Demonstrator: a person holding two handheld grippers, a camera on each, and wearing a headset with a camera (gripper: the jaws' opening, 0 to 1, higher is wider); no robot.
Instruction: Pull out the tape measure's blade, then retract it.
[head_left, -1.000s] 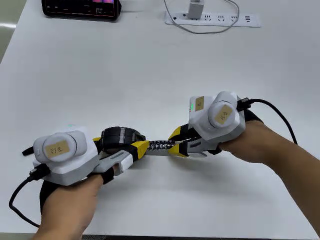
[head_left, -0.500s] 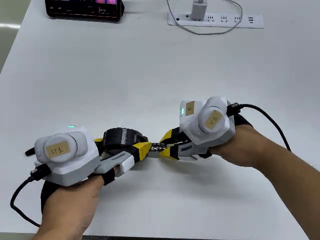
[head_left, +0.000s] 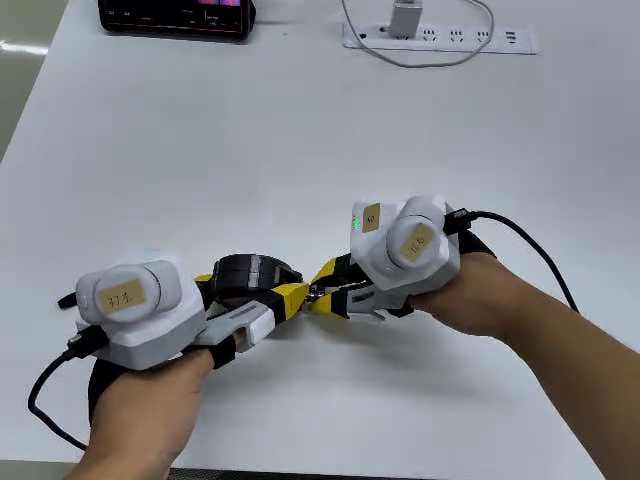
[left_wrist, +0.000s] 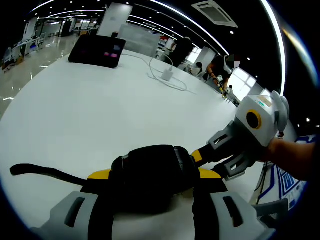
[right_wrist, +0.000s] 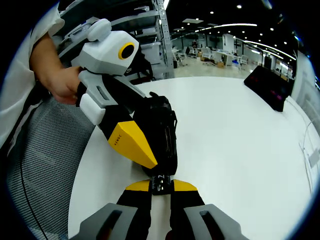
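Note:
A black tape measure (head_left: 250, 270) lies on the white table (head_left: 300, 150), and my left gripper (head_left: 255, 290) is shut on its case. In the left gripper view the case (left_wrist: 147, 160) sits between the yellow-tipped jaws of the left gripper (left_wrist: 155, 175). My right gripper (head_left: 322, 289) is shut on the blade's end hook (right_wrist: 161, 183), right beside the case (right_wrist: 160, 132). Only a very short stub of blade (head_left: 312, 291) shows between the two grippers. The right gripper (right_wrist: 161, 187) faces the left gripper's yellow finger (right_wrist: 131, 144).
A dark tablet-like device (head_left: 175, 15) lies at the table's far left edge. A white power strip (head_left: 440, 38) with a plugged charger and cable lies at the far right. A black cable (head_left: 520, 245) trails from the right gripper.
The right gripper has moved left toward the case. The visible blade has shrunk from a short length to a stub. The left gripper has kept its hold.

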